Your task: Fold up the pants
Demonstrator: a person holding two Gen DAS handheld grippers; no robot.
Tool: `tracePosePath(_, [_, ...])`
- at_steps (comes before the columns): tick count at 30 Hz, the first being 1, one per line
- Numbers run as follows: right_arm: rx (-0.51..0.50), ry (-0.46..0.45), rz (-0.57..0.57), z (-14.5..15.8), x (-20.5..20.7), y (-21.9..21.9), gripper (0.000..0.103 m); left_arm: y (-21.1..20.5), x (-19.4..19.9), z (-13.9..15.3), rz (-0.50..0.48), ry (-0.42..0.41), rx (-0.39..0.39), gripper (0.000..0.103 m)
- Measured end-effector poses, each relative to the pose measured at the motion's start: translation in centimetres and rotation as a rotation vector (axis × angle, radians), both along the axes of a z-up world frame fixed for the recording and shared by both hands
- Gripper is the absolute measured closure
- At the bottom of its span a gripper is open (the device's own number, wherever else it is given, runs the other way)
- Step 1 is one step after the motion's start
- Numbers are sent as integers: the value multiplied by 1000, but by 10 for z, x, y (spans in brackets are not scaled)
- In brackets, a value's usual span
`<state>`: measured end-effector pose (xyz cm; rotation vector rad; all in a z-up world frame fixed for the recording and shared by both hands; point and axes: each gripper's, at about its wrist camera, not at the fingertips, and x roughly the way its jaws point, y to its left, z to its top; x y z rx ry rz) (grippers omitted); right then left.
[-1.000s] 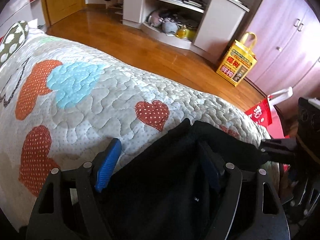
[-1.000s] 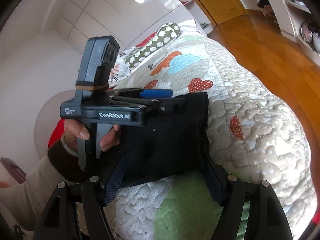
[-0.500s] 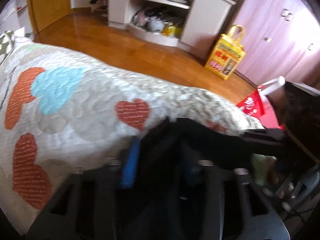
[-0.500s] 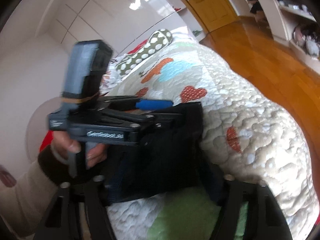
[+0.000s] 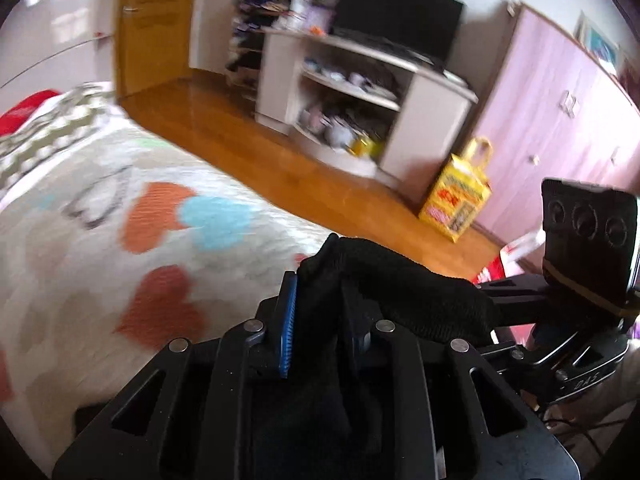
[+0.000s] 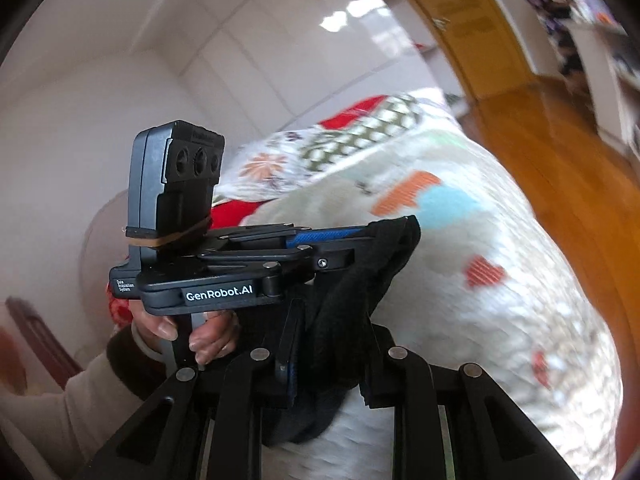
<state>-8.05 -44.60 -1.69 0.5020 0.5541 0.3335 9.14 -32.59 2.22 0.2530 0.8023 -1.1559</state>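
Observation:
The black pants hang bunched between both grippers above the heart-patterned quilt. My left gripper has its jaws closing, and its blue pad and dark finger pinch a raised corner of the fabric. In the right wrist view my right gripper is closing too, with a fold of the pants squeezed between its fingers. The left gripper shows there from the side, biting the cloth's upper edge, with a person's hand on its handle. The rest of the pants is hidden.
The quilt covers the bed, with pillows at its head. Beyond lies wooden floor, a white TV stand, a yellow bag and pink wardrobe doors.
Both grippers went from wide open around the pants' edge to pinched on it, and both rose, lifting the fabric off the quilt. The views tilted upward.

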Motion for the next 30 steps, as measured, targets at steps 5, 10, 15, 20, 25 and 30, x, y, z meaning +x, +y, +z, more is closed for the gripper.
tracePosePath(5, [-101, -11, 101, 11, 23, 68, 81, 93, 15, -2, 228, 53, -18, 59])
tracePosePath(10, [-148, 81, 257, -26, 46, 144, 60, 174, 10, -20, 445, 139, -56, 55])
tracePosePath(15, [-110, 156, 450, -40, 32, 180, 51, 202, -15, -29, 519, 150, -51, 46])
tracePosePath(20, [-160, 92, 317, -17, 24, 130, 51, 199, -37, -44, 532, 169, -48, 34])
tracePosePath(25, [-163, 203, 154, -42, 45, 93, 51, 162, -34, -81, 587, 175, 153, 35])
tracePosePath(30, [-178, 201, 178, -52, 39, 102, 51, 137, -28, -74, 535, 133, 143, 73])
